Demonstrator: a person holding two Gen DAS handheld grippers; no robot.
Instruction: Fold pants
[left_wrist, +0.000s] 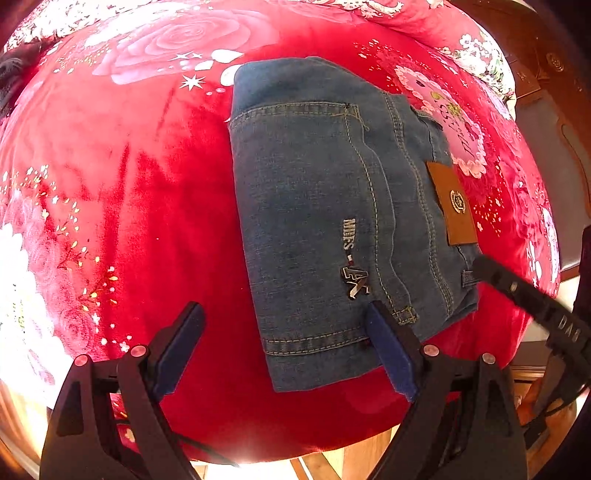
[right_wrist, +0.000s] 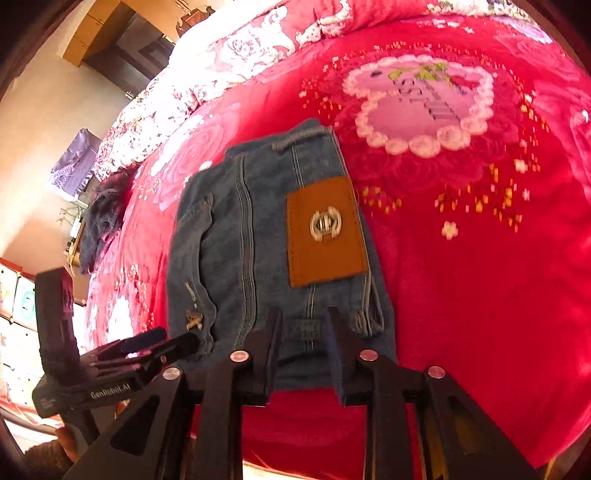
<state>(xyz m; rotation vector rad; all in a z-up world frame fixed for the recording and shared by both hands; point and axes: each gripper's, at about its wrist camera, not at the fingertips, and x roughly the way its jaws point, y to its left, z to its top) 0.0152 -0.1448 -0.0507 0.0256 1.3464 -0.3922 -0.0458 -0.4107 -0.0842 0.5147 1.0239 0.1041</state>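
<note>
Left wrist view: jeans (left_wrist: 332, 206) lay folded on the bed (left_wrist: 147, 221), left tool (left_wrist: 284, 317) wide open and empty, right tool (right_wrist: 303, 325) part-open astride the waistband; best pressed flat, not regripped.

Both wrist views look down from the bed's (left_wrist: 147, 166) near edge, close over the folded jeans (left_wrist: 314, 203), which both share.
</note>
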